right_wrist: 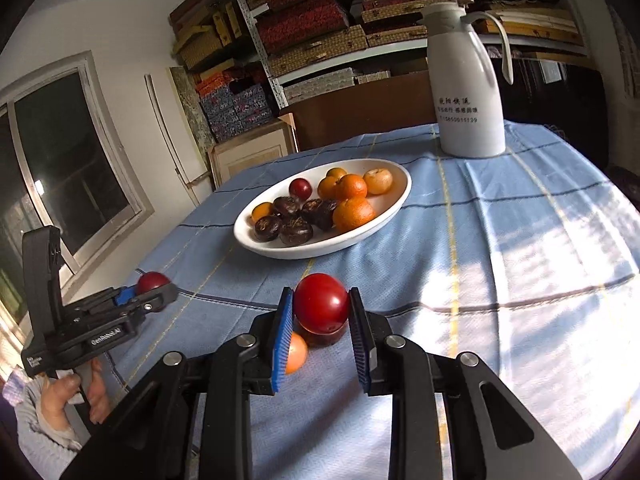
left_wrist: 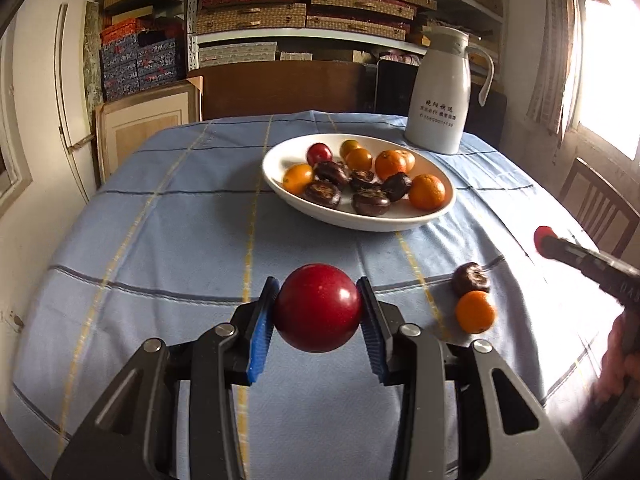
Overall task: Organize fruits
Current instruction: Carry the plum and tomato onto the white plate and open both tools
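1. Shelving stacked with patterned boxes fills the room beyond both jaws.
2. Blue checked cloth covers the table [left_wrist: 160, 220]; a white jug [left_wrist: 440, 92] stands far ahead.
3. White dish [left_wrist: 360, 222], ahead of the jaws, already holds oranges, dark fruits and a plum.
4. Left gripper [left_wrist: 318, 308] clamps a red plum [left_wrist: 318, 308]; right gripper [right_wrist: 320, 312] clamps another plum [right_wrist: 320, 304].
5. An orange [left_wrist: 475, 312] and a dark fruit [left_wrist: 471, 279] remain loose, right of the left jaws.
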`<action>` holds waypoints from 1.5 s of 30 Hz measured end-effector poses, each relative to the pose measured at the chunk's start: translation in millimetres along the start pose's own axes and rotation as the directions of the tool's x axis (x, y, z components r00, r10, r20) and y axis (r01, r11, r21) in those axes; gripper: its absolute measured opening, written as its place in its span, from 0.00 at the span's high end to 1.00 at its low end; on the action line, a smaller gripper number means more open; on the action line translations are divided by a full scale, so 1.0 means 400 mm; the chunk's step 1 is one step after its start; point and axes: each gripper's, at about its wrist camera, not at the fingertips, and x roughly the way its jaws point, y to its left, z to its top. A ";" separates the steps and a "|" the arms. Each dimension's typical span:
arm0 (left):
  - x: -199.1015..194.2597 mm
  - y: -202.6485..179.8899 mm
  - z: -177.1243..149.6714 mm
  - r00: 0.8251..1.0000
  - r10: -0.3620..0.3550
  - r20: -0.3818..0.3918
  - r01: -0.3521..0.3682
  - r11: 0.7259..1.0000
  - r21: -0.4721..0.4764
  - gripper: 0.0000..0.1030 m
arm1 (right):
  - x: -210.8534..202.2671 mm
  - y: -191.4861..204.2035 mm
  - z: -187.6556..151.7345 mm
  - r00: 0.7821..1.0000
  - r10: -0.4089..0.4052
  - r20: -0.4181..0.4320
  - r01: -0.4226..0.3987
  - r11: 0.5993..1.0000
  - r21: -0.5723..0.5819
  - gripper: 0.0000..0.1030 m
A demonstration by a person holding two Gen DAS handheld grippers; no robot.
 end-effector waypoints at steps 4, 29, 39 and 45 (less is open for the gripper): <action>0.007 0.018 0.106 0.998 0.042 0.039 -0.043 0.999 0.030 0.62 | -0.016 -0.010 0.113 0.998 -0.010 0.057 0.010 1.000 -0.009 0.74; 0.516 0.075 0.397 0.992 -0.012 -0.123 0.013 1.000 0.002 0.58 | 0.646 -0.048 0.396 0.939 -0.119 -0.324 0.106 0.993 -0.058 0.74; 0.518 0.073 0.391 0.993 -0.001 -0.115 0.003 1.000 0.012 0.31 | 0.660 -0.045 0.404 0.935 -0.125 -0.332 0.112 0.992 -0.056 0.65; 0.408 0.073 0.393 0.998 -0.005 -0.059 0.004 1.000 -0.017 0.29 | 0.558 -0.032 0.421 0.955 -0.103 -0.278 0.097 0.995 -0.037 0.65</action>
